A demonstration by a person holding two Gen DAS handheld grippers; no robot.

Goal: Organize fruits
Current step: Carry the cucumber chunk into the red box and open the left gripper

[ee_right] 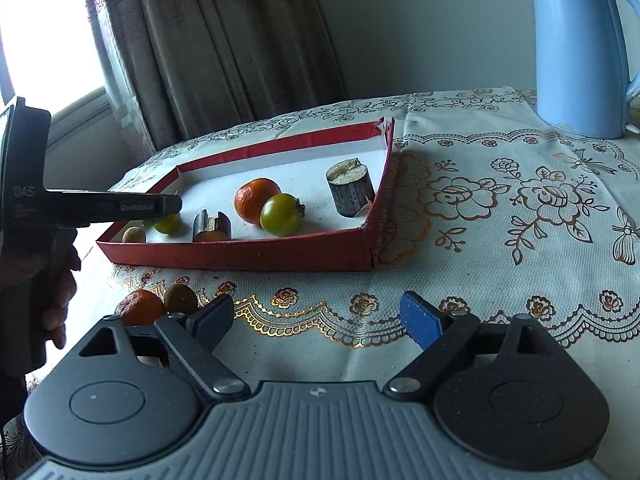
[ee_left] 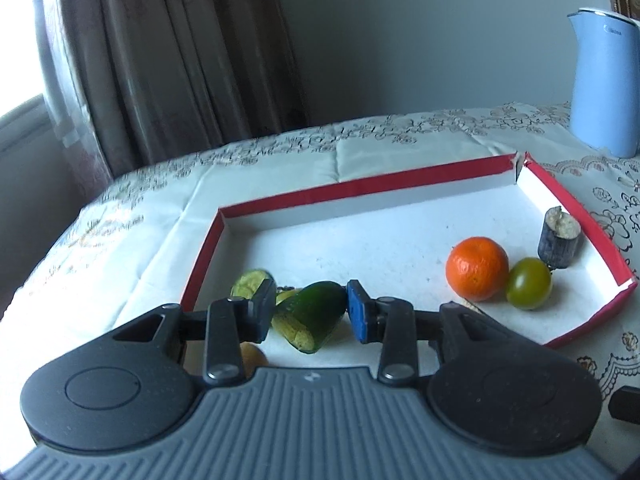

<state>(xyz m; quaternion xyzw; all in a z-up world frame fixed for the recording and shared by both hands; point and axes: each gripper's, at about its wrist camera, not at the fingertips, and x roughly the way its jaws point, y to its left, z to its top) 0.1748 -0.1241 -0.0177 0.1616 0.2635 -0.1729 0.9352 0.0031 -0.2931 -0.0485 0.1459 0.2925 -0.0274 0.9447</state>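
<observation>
My left gripper (ee_left: 311, 305) is shut on a dark green fruit chunk (ee_left: 310, 326) with a yellowish cut face, held low over the near left corner of the red-rimmed tray (ee_left: 360, 188). Inside the tray lie a mandarin (ee_left: 476, 268), a green tomato (ee_left: 528, 284), a cane stub (ee_left: 560, 242) and another green slice (ee_left: 248, 282). The right wrist view shows the left gripper (ee_right: 160, 204) from the side with the green chunk (ee_right: 166, 222) at its tip. My right gripper (ee_right: 316, 320) stands open over the tablecloth, nothing between its fingers. A second mandarin (ee_right: 140, 306) and a brownish-green fruit (ee_right: 181, 298) lie outside the tray.
A blue kettle (ee_right: 580, 52) stands at the back right on the patterned tablecloth (ee_right: 500, 220). A second cane stub (ee_right: 212, 226) and a small yellowish fruit (ee_right: 134, 235) sit at the tray's near wall. A person's hand (ee_right: 60, 280) is at the left; curtains hang behind.
</observation>
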